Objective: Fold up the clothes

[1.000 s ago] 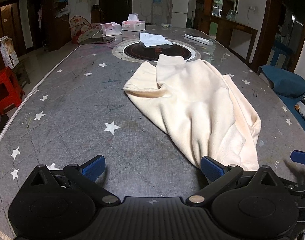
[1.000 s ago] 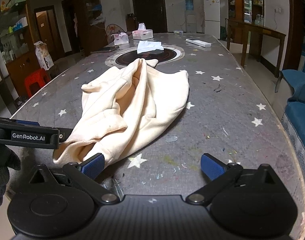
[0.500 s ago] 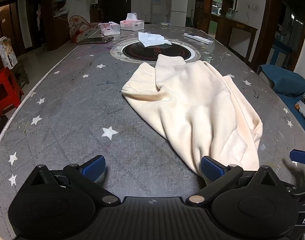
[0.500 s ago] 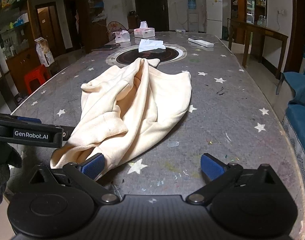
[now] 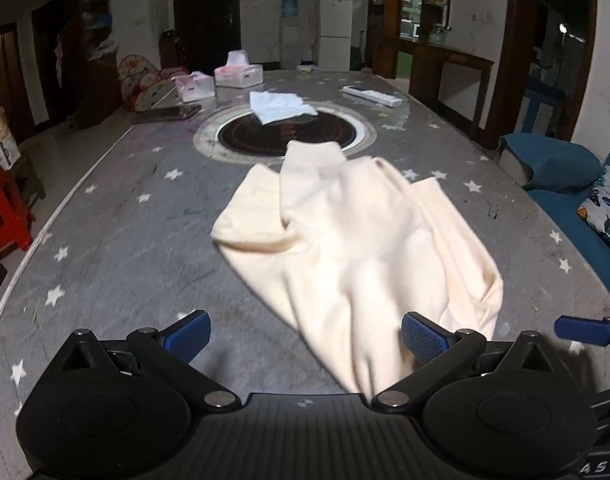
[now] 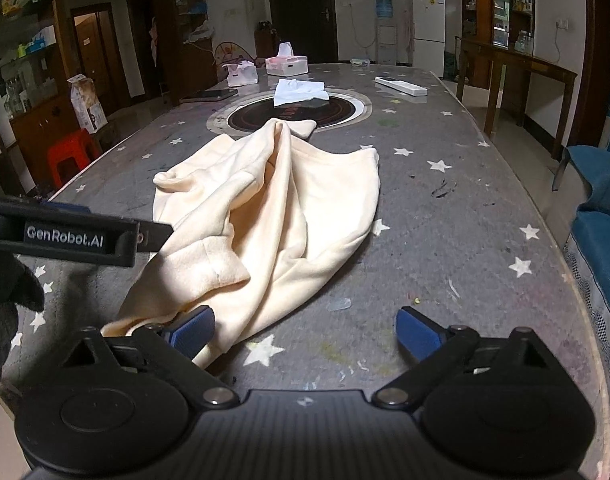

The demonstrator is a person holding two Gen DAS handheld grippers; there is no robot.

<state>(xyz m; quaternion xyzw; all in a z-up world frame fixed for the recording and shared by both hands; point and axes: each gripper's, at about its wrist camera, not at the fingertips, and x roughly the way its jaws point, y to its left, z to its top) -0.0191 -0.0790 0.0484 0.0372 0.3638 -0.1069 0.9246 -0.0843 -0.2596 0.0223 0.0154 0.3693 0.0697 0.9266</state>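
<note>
The folding has, by the look of it, hardly begun. At the left, the left tongs point(image 5: 303, 332) hang spread wide above the near part of the grey, star-printed surface point(image 5: 105, 240), with nothing between their blue pads; the right-hand pad sits just over the near hem of the cream garment point(image 5: 345, 248) but does not appear to pinch it. The garment lies in the middle of the surface as a loose, rumpled heap: its far end reaches the rim of the round black hob point(image 5: 285, 136) set into the surface, one sleeve or flap is bunched out to the left, and the body runs in long ridges toward the near right edge. No clean crease or squared edge shows anywhere, so I judge that it first needs spreading flat, then every fold is still to do. Further right, the right tongs point(image 6: 305, 330) are likewise spread, holding nothing, with the left pad touching or just over the garment's near corner and the right pad over bare surface. Both seem poised near the near hem, a likely place to take hold. Beyond the garment lie a white cloth point(image 6: 299, 92), two tissue boxes point(image 6: 287, 65) and a remote point(image 6: 401, 85), well apart from the work.
</note>
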